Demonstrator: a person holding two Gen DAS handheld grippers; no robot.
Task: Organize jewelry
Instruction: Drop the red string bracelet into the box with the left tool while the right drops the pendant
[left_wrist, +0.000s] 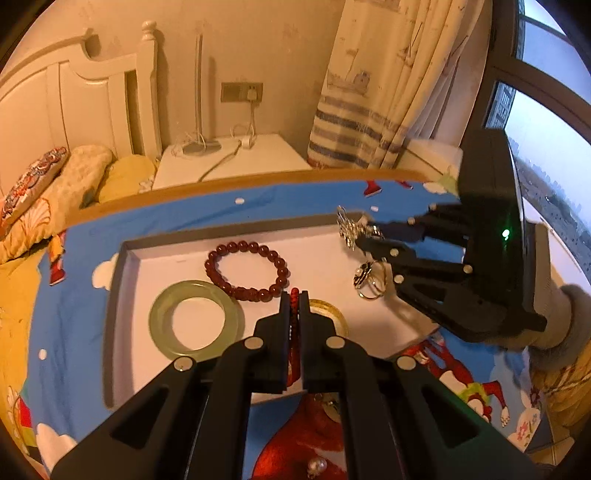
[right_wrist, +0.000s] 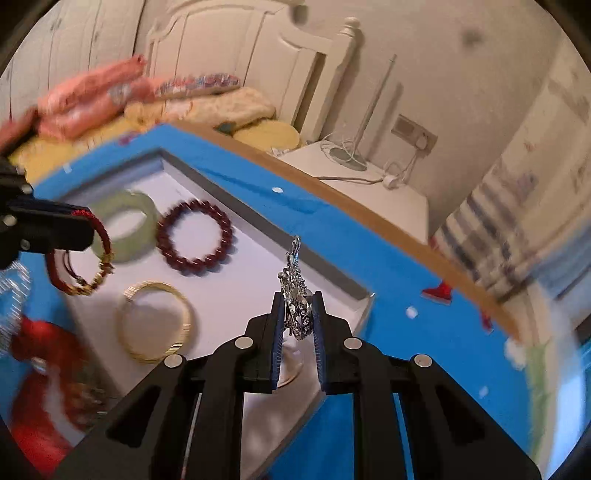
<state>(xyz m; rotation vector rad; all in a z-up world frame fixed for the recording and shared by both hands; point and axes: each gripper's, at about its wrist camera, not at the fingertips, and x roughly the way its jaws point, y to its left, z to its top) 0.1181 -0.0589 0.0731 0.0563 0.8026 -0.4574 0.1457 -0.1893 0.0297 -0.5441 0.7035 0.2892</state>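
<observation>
- The white tray (left_wrist: 125, 280) lies on a blue cartoon sheet (left_wrist: 74, 317) on the bed; all places here are told from this tray
- The left tool (left_wrist: 294, 295) is squeezed shut on a red cord bracelet (right_wrist: 99, 229) with gold beads; it hangs above the tray's near edge
- The right tool (right_wrist: 298, 314) is pinched on a silver brooch (right_wrist: 295, 295), over the tray's right side
- Inside the tray lie a green bangle (left_wrist: 195, 319), a dark red bead bracelet (left_wrist: 247, 269), a gold bangle (right_wrist: 155, 321) and a small ring (left_wrist: 369, 280); the green bangle lies left of the bead bracelet; the ring lies on the right side
</observation>
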